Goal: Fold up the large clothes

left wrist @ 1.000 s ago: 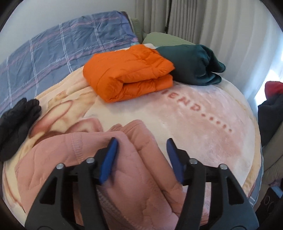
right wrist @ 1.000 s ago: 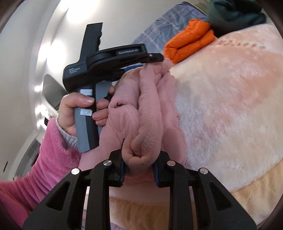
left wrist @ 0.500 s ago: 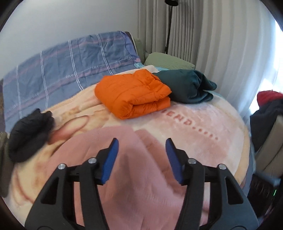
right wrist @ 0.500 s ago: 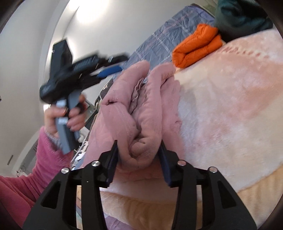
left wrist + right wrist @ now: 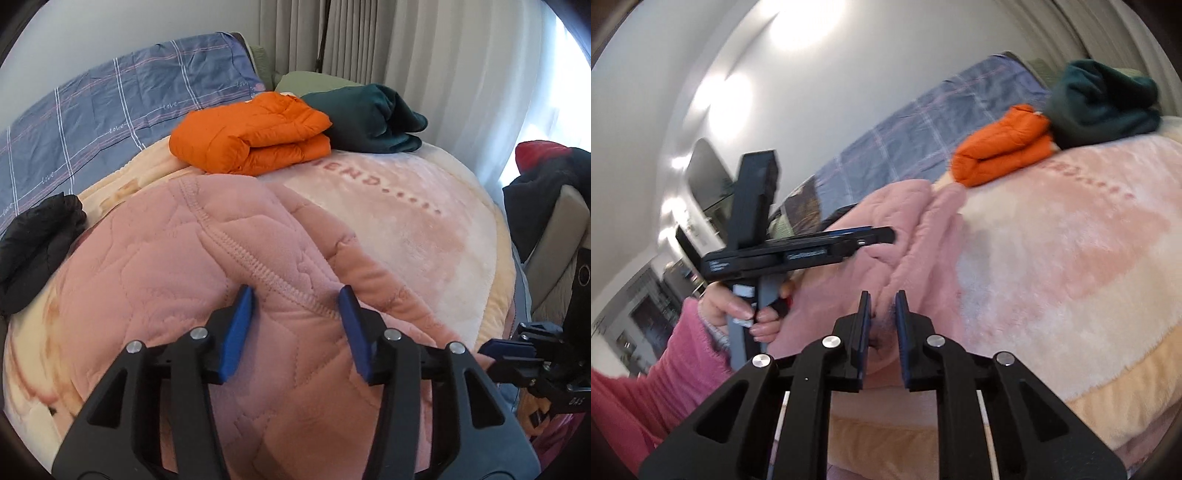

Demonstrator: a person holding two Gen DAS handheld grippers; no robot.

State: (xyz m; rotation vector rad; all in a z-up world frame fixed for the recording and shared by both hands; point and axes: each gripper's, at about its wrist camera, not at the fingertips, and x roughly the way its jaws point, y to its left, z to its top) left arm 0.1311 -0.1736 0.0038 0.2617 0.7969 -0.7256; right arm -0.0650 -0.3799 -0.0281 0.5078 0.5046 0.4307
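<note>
A pink quilted garment (image 5: 177, 258) lies bunched on the pale plush blanket (image 5: 424, 236). My left gripper (image 5: 295, 295) hovers low over its top layer. Its jaws are closing, a stitched seam ridge runs between the blue pads, and they do not pinch it. From the right wrist view the left gripper (image 5: 882, 234) shows side-on above the garment (image 5: 923, 229), held by a hand in a pink sleeve (image 5: 735, 314). My right gripper (image 5: 882, 297) is shut on the garment's near edge, and a thin bit of pink cloth shows between its pads. It also appears at the bed's right side (image 5: 495, 349).
A folded orange jacket (image 5: 251, 140) and a folded dark green garment (image 5: 365, 118) sit at the back of the bed. A black garment (image 5: 33, 240) lies at the left. Behind are a blue checked sheet (image 5: 110, 103) and curtains. A chair with clothes (image 5: 543, 192) stands on the right.
The right jaws widened around a thick roll of the garment, then closed narrow on its edge. The left gripper drew back, then came low over the garment, which now lies flatter.
</note>
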